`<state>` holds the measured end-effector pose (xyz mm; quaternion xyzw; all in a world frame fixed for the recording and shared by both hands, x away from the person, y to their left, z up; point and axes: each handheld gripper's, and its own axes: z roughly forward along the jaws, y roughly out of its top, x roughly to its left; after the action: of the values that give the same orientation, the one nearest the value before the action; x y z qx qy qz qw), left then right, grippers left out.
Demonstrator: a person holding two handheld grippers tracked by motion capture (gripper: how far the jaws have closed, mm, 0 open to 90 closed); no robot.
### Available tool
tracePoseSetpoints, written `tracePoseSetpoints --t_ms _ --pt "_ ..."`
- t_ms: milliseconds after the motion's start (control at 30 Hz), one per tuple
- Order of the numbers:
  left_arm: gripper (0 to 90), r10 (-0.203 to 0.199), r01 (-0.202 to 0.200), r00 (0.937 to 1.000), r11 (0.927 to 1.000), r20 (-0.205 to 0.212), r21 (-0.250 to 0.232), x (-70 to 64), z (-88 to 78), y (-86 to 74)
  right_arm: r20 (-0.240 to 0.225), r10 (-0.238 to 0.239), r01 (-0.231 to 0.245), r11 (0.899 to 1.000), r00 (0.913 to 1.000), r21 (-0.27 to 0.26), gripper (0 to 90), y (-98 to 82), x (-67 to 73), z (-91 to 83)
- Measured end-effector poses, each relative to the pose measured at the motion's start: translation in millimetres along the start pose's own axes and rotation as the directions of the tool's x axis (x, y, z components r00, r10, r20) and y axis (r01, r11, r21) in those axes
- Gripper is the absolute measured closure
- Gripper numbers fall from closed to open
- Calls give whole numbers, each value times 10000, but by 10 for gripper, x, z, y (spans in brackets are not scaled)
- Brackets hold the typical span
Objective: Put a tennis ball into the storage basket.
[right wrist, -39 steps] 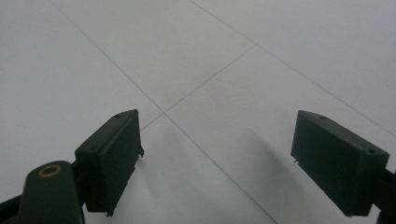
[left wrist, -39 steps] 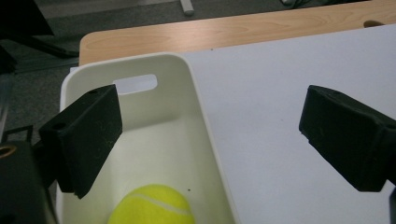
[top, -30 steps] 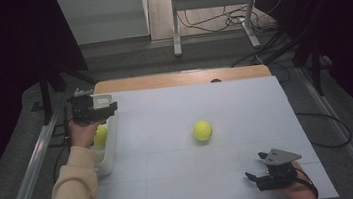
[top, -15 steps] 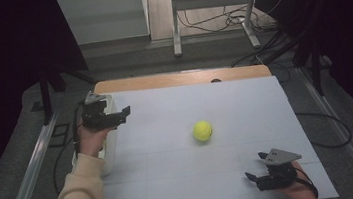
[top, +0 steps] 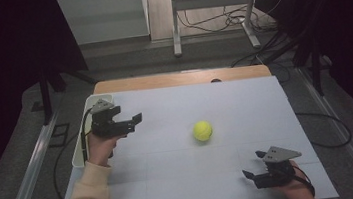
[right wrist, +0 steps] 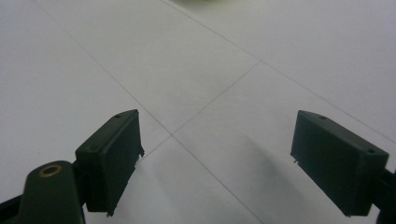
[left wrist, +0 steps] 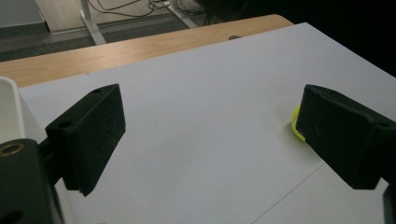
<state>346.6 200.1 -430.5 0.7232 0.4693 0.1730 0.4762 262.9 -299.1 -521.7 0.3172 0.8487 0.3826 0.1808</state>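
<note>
My L tongs (top: 134, 124), spread w/ nothing between, jaws just narrowing a bit, aim at ball (top: 202, 131) mid-mat to grab; R tongs (top: 254, 171) rest spread, idle.

High camera looks forward and down over the whole worktop (top: 173, 180). Each gripper camera skims low along its fingers; all share the white surface.

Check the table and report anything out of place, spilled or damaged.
Nothing stands out. One tennis ball lies alone mid-table on the white surface, intact. The white bin sits square at the left edge. Both claws, left and right, are open and empty.
</note>
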Motion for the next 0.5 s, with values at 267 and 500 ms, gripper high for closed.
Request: tracePoseSetpoints --t_ms 267,500 --pt "89 37 -36 9998 10000 200 -25 -97 2 -29 -66 -13 12 9999 10000 -131 170 13 -1 10" --pt "90 181 -185 9992 9998 349 119 -227 84 -42 -124 -155 152 9996 9998 -232 171 6 13 -19"
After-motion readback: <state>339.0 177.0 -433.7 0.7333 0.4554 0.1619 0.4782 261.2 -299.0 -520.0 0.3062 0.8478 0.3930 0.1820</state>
